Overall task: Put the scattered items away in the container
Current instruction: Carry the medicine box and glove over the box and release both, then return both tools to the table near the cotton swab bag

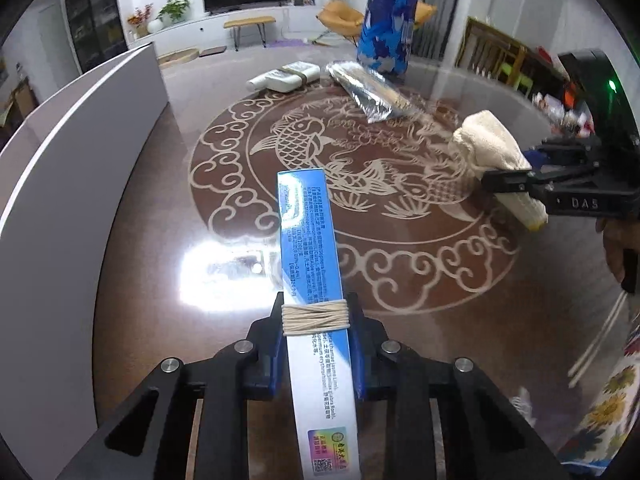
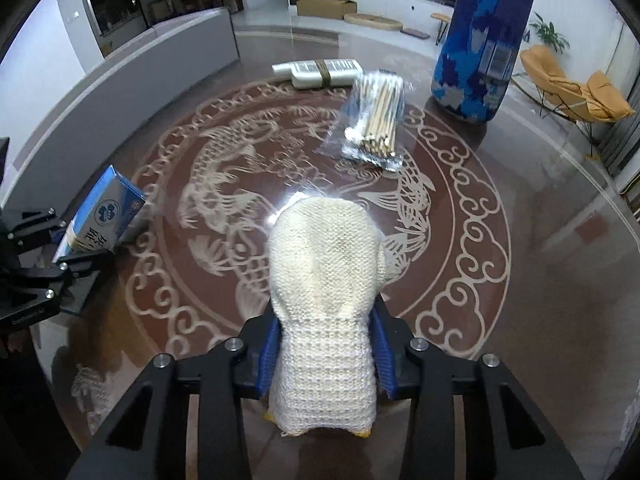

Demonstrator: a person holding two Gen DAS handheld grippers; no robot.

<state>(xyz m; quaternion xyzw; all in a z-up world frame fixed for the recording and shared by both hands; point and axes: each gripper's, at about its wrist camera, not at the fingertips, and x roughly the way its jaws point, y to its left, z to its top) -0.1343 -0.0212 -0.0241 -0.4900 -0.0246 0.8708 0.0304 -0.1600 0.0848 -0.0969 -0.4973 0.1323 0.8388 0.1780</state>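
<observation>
My left gripper [image 1: 316, 316] is shut on a long blue and white box [image 1: 308, 240] bound with cream string, held above the table; it shows in the right wrist view [image 2: 106, 216] at the left. My right gripper [image 2: 326, 332] is shut on a cream knitted glove [image 2: 324, 276], also seen in the left wrist view [image 1: 488, 152] at the right. A white bottle bundle [image 2: 320, 72] and a clear bag of cotton swabs [image 2: 372, 116] lie at the far side. A grey container wall [image 1: 80, 160] stands at the left.
A round brown glass table [image 2: 520, 280] with a cream fish pattern lies below both grippers. A tall blue patterned cylinder [image 2: 480, 40] stands at the far right, by the swabs. Living-room furniture is behind.
</observation>
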